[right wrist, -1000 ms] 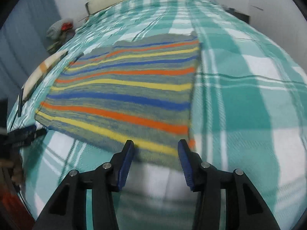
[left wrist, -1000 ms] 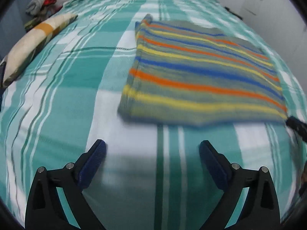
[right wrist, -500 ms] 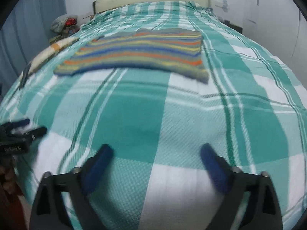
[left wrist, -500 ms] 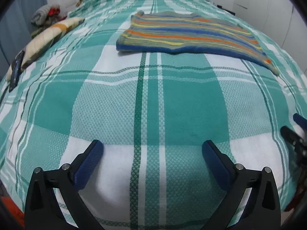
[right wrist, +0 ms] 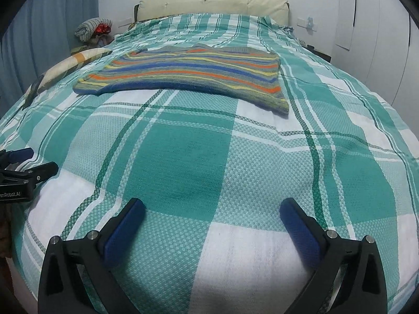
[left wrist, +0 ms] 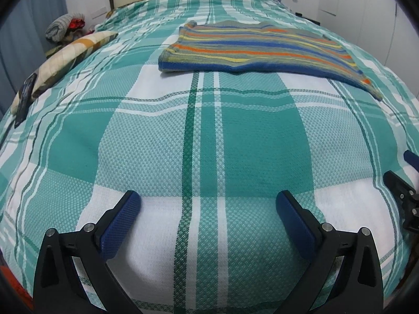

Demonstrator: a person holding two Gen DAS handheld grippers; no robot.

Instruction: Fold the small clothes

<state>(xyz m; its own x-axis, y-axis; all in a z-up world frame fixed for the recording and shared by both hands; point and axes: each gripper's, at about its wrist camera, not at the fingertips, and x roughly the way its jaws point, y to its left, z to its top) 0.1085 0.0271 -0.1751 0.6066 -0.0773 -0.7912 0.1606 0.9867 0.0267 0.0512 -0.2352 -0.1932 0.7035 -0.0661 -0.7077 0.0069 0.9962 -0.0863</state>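
Note:
A folded striped knit garment point(left wrist: 256, 49) in blue, orange, yellow and grey lies flat on the green-and-white plaid bedspread point(left wrist: 199, 141), well ahead of both grippers; it also shows in the right wrist view point(right wrist: 193, 72). My left gripper point(left wrist: 208, 204) is open and empty, low over the near end of the bed. My right gripper point(right wrist: 212, 210) is open and empty, also over the near end. The right gripper's fingers point(left wrist: 400, 188) show at the right edge of the left wrist view, and the left gripper's fingers point(right wrist: 28, 168) at the left edge of the right wrist view.
A patterned pillow point(left wrist: 70, 52) lies along the bed's left edge, with a dark phone-like object point(left wrist: 25, 96) beside it. A bundle of clothes point(right wrist: 93, 27) sits at the far left. A cream headboard point(right wrist: 212, 2) and white wardrobe doors point(right wrist: 377, 26) bound the bed.
Both grippers have drawn back from the garment toward the foot of the bed. The right gripper, nearly closed at the garment's edge a second ago, has opened wide.

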